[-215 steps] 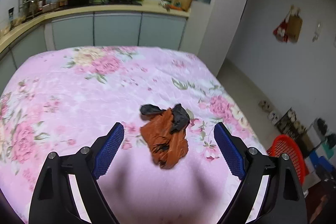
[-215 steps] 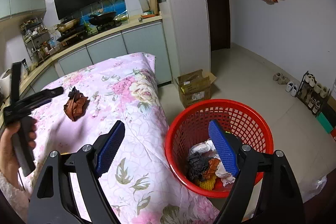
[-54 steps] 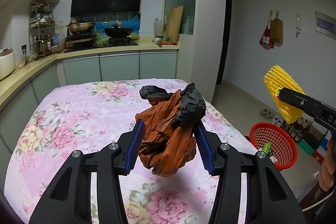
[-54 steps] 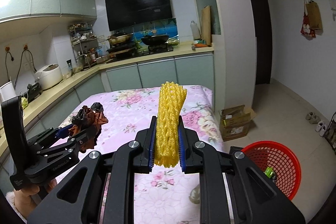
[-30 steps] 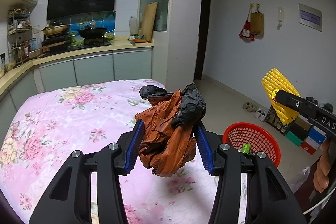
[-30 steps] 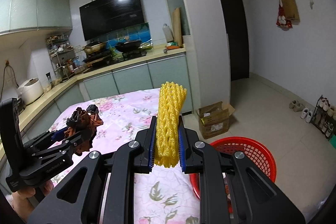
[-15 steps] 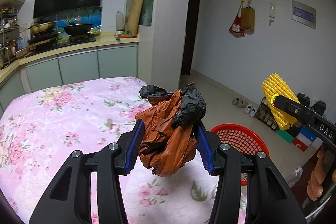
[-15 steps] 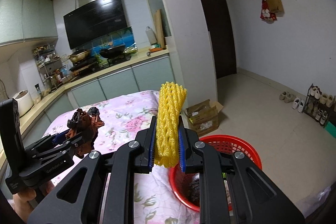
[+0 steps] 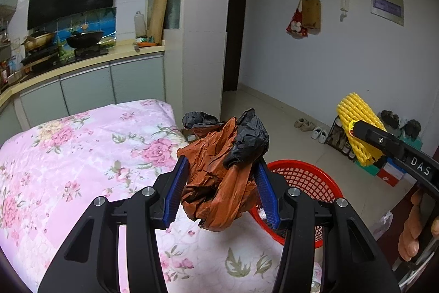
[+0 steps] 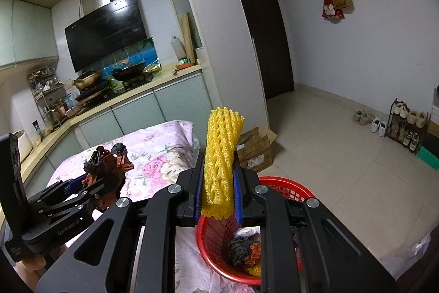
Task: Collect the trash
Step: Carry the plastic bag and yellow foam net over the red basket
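Observation:
My left gripper [image 9: 221,192] is shut on a crumpled orange and black plastic bag [image 9: 219,172], held above the table edge beside the red basket [image 9: 307,177]. My right gripper [image 10: 218,192] is shut on a yellow foam net [image 10: 222,155], held over the red basket [image 10: 285,187], which holds crumpled trash [image 10: 245,251]. The left gripper with the bag [image 10: 105,162] shows at the left of the right wrist view. The yellow net [image 9: 356,131] and the right gripper show at the right of the left wrist view.
The table has a pink floral cloth [image 9: 68,155]. A cardboard box [image 10: 256,147] stands on the floor past the basket. A shoe rack [image 10: 406,125] stands by the right wall. Kitchen counter and cabinets [image 9: 90,78] lie behind the table.
Both grippers have swung right, away from the table and toward the red basket, each still holding its trash. The basket now sits closer and under the right gripper.

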